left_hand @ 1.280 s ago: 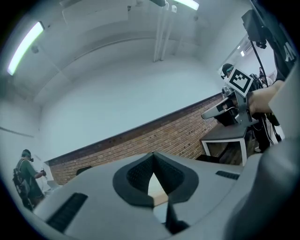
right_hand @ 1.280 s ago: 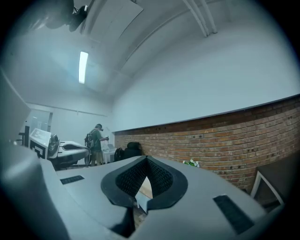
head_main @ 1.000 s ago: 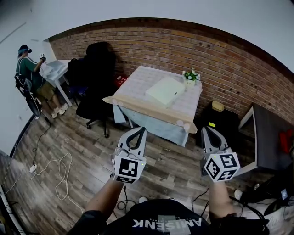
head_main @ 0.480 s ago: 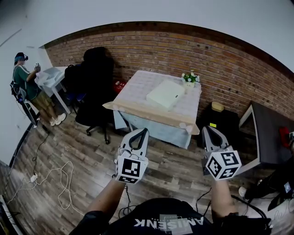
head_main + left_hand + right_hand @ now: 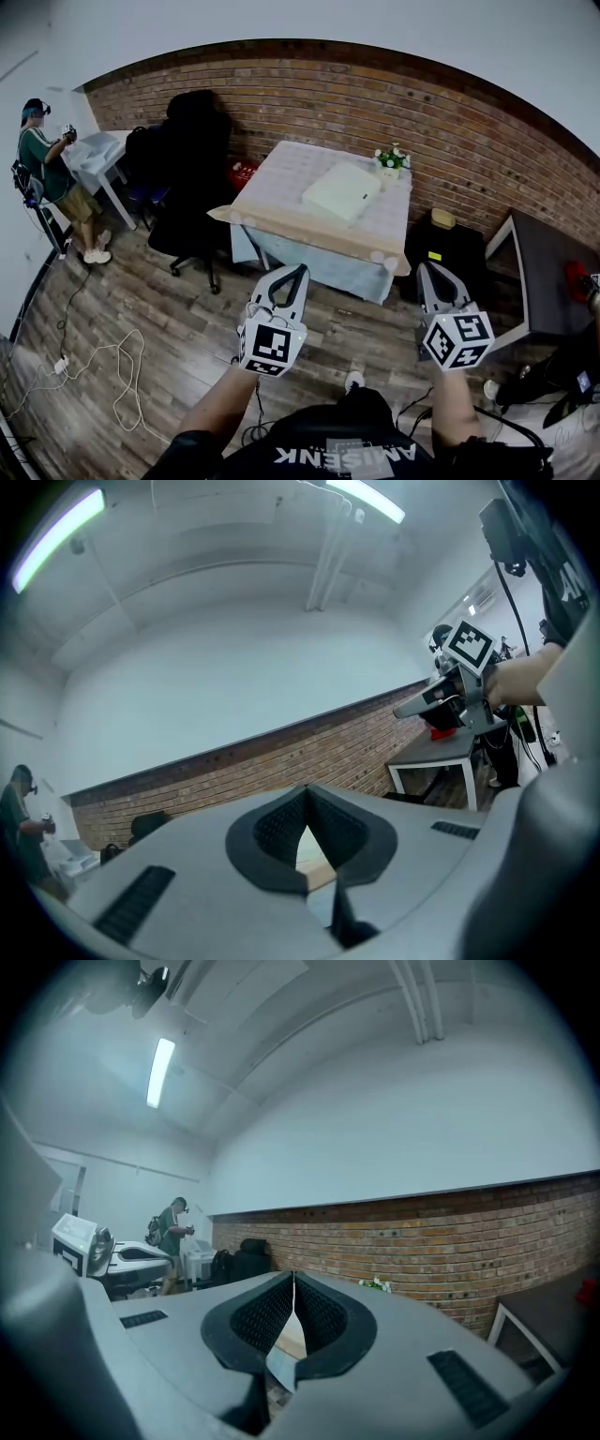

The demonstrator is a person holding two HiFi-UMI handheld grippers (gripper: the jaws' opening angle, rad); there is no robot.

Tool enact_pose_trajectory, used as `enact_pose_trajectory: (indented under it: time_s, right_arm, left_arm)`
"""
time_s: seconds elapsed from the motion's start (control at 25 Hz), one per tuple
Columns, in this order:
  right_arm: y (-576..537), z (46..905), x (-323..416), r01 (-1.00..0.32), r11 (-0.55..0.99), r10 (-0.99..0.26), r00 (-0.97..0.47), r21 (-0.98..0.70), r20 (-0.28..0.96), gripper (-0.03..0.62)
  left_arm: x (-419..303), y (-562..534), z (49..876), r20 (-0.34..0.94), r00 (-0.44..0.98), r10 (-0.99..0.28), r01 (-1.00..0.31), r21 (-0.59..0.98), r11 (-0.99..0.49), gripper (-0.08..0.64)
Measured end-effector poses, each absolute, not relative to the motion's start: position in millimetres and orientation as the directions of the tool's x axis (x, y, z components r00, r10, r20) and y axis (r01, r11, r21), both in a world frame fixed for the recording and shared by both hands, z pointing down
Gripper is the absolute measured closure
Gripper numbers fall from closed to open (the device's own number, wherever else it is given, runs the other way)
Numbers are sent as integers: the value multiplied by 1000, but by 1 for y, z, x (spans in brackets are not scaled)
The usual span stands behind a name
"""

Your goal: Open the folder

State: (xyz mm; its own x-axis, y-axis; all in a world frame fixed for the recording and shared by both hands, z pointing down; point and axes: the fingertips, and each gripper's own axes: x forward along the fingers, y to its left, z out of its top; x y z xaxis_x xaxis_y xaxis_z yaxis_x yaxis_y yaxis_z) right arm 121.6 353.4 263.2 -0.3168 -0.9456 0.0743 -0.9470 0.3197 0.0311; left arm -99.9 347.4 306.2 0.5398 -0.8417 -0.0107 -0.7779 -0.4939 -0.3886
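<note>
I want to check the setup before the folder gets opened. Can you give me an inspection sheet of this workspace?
Surface: table covered with a pale cloth, set against the brick wall.
Job's things: folder lies flat on the table, apparently closed, with nothing touching it.
Clutter: small flower pot at the table's far corner, close to the folder.
Grippers: left gripper and right gripper are both shut and empty, held short of the table.
Cables: white cable lies loose on the wooden floor at the left.
Surroundings: black office chair left of the table; a person at a white desk far left; dark side table at the right.
</note>
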Motion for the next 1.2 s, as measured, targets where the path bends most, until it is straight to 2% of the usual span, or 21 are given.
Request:
enact_pose_trajectory:
  time_s: [0.48, 0.68, 1.2]
  right_arm:
    - [269, 265, 121, -940, 342, -939, -342, -5, 45, 551]
    - [221, 270, 138, -939, 342, -938, -343, -21, 56, 551]
    - [81, 277, 189, -920, 388, -916, -391, -45, 94, 551]
  left_arm:
    - [-112, 281, 311, 18, 500, -866, -805, -358, -473, 549]
    - [-102, 237, 296, 15, 497, -868, -795, -392, -462, 548]
    - [-43, 102, 309, 108, 472, -875, -798, -370, -476, 548]
